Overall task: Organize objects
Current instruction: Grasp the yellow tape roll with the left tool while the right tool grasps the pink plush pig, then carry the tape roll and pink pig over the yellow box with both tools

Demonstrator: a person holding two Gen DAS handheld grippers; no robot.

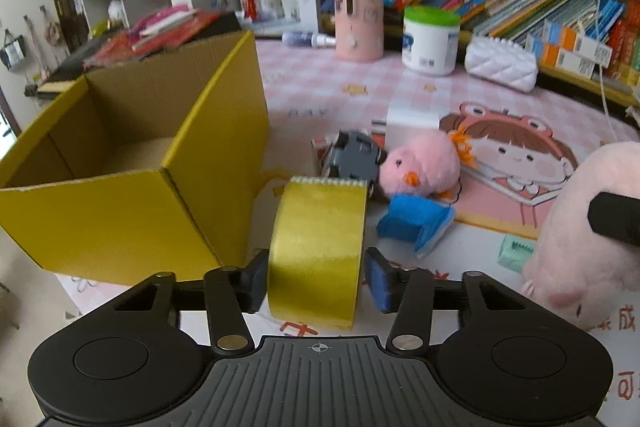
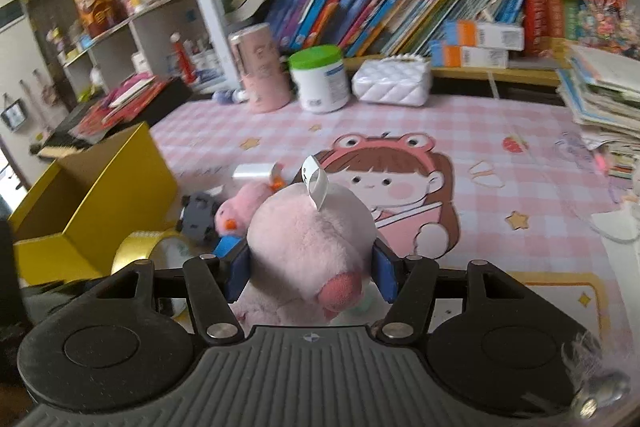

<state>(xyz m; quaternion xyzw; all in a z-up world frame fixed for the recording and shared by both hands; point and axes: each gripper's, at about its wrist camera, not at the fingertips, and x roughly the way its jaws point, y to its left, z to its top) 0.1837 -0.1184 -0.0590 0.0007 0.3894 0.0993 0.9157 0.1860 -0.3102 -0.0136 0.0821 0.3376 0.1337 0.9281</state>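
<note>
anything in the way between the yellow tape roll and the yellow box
Nothing visible blocks it. The tape roll stands on edge between the left gripper's fingers, right beside the open yellow box. Only the box's raised flap stands on that side, so the roll would likely have to go over it.

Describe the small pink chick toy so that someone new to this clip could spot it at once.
Start at the open yellow cardboard box on the pink checked table mat. To its right lies a cluster of small items: the small pink chick sits between a dark grey toy and a blue plastic piece. Its orange beak and orange tuft set it apart from the bigger pink plush.
</note>
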